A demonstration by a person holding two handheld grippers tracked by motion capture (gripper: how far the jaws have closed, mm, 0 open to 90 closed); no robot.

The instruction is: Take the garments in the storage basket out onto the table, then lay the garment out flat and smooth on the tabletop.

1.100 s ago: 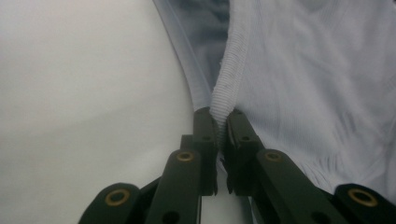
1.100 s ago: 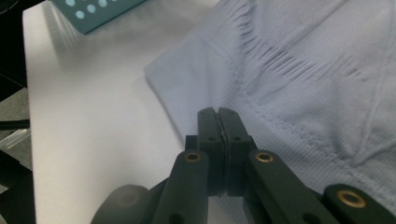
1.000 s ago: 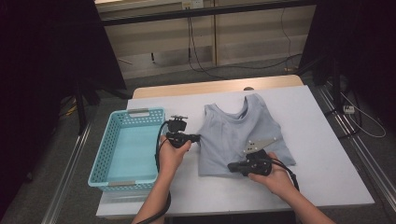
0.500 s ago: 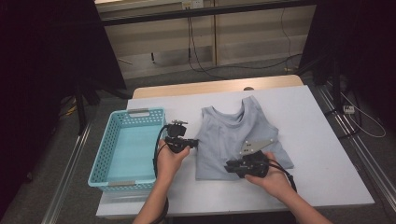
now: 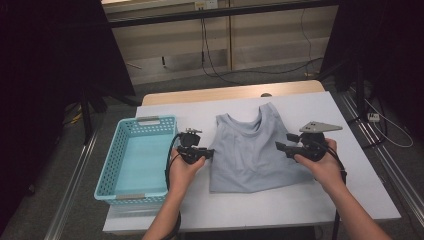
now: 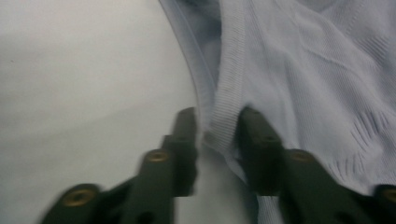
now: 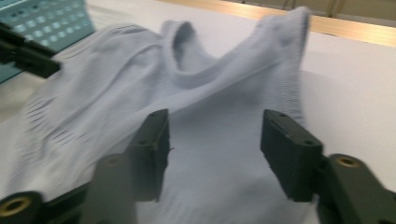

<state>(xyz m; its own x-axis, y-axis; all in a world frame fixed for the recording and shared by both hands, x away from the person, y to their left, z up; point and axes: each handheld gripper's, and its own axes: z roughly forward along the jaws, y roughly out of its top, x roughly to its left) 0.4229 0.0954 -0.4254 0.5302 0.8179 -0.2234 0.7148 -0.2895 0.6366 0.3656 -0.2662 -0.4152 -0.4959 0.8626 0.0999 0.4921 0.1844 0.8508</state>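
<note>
While both sets of tongs have just been opening, a pale grey ribbed tank top [image 5: 252,152] lies flat on the white desk [image 5: 350,200], hem toward the person, neckline and straps toward the far edge.

Nearest, two forearms come up from the bottom of the high view. The left tongs [image 5: 206,153] sit at the garment's left side. In the left gripper view [image 6: 217,140] the ribbed armhole edge runs up between the parted jaws, and I cannot tell whether a pad touches it. The right tongs [image 5: 281,148] hover over the right side of the top; in the right gripper view [image 7: 215,140] the jaws stand wide apart above the cloth, holding nothing.

The work looks like smoothing or folding the top. To do it well, each set of tongs should likely bite one ribbed edge through both layers, at matching heights, and lift evenly so the fabric does not bunch.

A light blue plastic basket [image 5: 116,165] stands just left of the left hand, near the desk's left edge. Bare desk lies right of the garment and in front of the hem. Beyond the straps, a wooden strip [image 5: 225,93] marks the far edge, leaving little room there.
</note>
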